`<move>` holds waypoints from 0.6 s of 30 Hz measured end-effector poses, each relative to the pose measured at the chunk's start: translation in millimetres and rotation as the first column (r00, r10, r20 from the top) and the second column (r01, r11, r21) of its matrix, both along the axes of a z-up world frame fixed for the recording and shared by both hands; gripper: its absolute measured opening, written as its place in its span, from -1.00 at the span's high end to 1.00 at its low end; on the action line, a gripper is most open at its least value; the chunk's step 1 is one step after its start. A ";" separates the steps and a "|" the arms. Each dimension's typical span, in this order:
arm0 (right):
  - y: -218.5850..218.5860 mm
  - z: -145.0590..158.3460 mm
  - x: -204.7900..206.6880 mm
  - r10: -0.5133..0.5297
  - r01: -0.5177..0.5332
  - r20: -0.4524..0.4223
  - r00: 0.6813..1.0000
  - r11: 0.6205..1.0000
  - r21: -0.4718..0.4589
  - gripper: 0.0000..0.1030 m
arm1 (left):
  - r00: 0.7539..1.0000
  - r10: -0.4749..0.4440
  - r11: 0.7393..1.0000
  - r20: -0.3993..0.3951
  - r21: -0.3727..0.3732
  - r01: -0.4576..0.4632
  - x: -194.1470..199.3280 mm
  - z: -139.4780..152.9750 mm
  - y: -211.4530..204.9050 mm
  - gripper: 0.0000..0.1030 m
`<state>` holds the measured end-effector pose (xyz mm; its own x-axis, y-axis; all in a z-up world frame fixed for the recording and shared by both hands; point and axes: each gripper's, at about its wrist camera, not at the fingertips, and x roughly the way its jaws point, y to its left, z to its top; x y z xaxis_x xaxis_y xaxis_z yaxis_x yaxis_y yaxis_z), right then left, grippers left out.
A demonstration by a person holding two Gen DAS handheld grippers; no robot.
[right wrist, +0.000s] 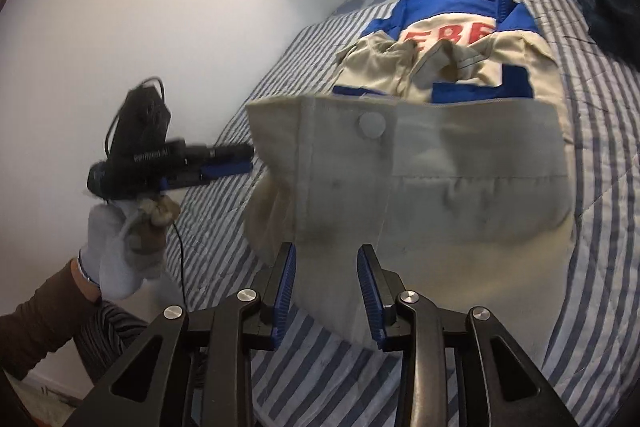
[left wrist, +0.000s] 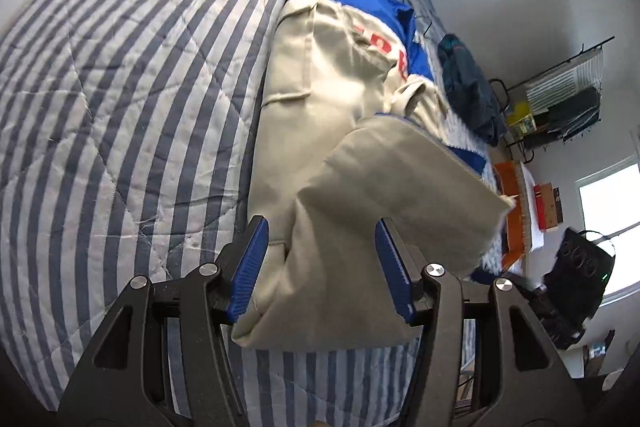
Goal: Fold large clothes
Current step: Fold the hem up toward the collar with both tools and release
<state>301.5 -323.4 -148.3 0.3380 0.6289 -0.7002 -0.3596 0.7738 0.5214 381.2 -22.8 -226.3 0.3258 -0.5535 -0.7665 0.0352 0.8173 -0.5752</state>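
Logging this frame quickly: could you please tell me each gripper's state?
Left gripper: open, jacket fabric between its jaws.
Right gripper: open, jacket between its jaws.

The left tool (right wrist: 230, 163) and the jacket (right wrist: 420, 167) hem are motion-blurred.

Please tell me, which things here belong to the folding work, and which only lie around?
Belonging: beige and blue jacket; left hand-held gripper; right hand-held gripper.
Lying about: dark garment; striped quilt; clothes rack; orange box.
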 end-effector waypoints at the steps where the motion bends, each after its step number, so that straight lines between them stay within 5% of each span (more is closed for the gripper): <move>1: -6.5 0.7 1.2 -0.023 0.023 0.011 1.000 1.000 -0.019 0.33 | 1.000 -0.003 1.000 -0.002 0.008 0.003 0.2 -2.7 -1.2 -0.09; 3: -27.2 -0.2 0.2 -0.086 0.087 0.023 0.996 0.995 -0.056 0.24 | 1.000 -0.004 1.000 -0.004 0.025 0.005 1.6 -7.7 -3.4 -0.09; 6: -59.8 -9.0 -1.6 -0.198 0.199 0.026 0.980 0.966 -0.162 -0.19 | 0.999 -0.032 0.999 -0.017 0.016 0.033 2.5 -12.7 -10.4 -0.09; 8: -79.1 -21.2 -3.2 -0.223 0.217 -0.011 0.975 0.956 -0.199 -0.17 | 0.998 -0.057 0.998 -0.024 0.018 0.058 0.4 -14.5 -16.7 -0.09; 11: -94.2 -39.0 -8.0 -0.233 0.215 -0.088 0.969 0.961 -0.176 0.06 | 0.997 -0.073 0.996 -0.012 0.053 0.074 -1.8 -15.0 -23.1 0.01; 15: -91.2 -46.5 -15.0 -0.195 0.177 -0.109 0.975 0.973 -0.149 0.39 | 0.998 -0.061 0.996 -0.024 0.056 0.062 -3.9 -15.6 -21.3 0.72; 18: -80.6 -42.7 -19.5 -0.178 0.160 -0.081 0.981 0.968 -0.193 0.70 | 0.999 -0.049 0.996 0.004 0.081 0.048 -10.6 -11.0 -22.0 0.90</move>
<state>282.0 -404.0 -191.0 0.3532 0.4255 -0.8332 -0.1701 0.9049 0.3901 370.6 -44.8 -237.3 0.3052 -0.5053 -0.8071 0.0793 0.8581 -0.5073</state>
